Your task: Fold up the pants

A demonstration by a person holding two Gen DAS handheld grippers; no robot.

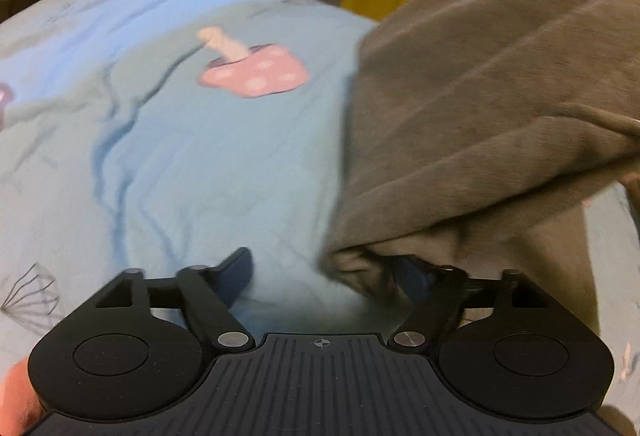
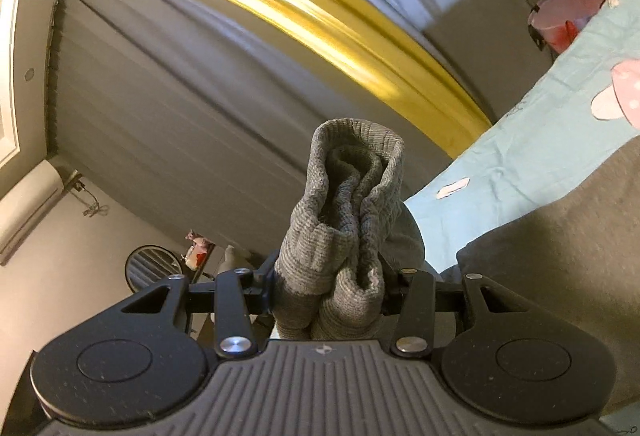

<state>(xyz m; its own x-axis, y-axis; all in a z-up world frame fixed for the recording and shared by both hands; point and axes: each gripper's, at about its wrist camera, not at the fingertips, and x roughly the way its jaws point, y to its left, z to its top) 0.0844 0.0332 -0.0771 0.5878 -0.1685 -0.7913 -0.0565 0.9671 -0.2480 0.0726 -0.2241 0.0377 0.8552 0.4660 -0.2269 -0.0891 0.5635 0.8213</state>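
The grey-brown pants lie on a light blue bedsheet and fill the right half of the left wrist view. My left gripper is open; a bunched edge of the pants lies against its right finger, the left finger is bare over the sheet. My right gripper is shut on the ribbed cuff of the pants and holds it up in the air, tilted toward the curtains. The rest of the pants lies on the bed at the right.
The sheet has a pink mushroom print. Grey and yellow curtains hang behind the bed. A pink bag sits beyond the bed's far edge. A wall air conditioner and a fan show at the left.
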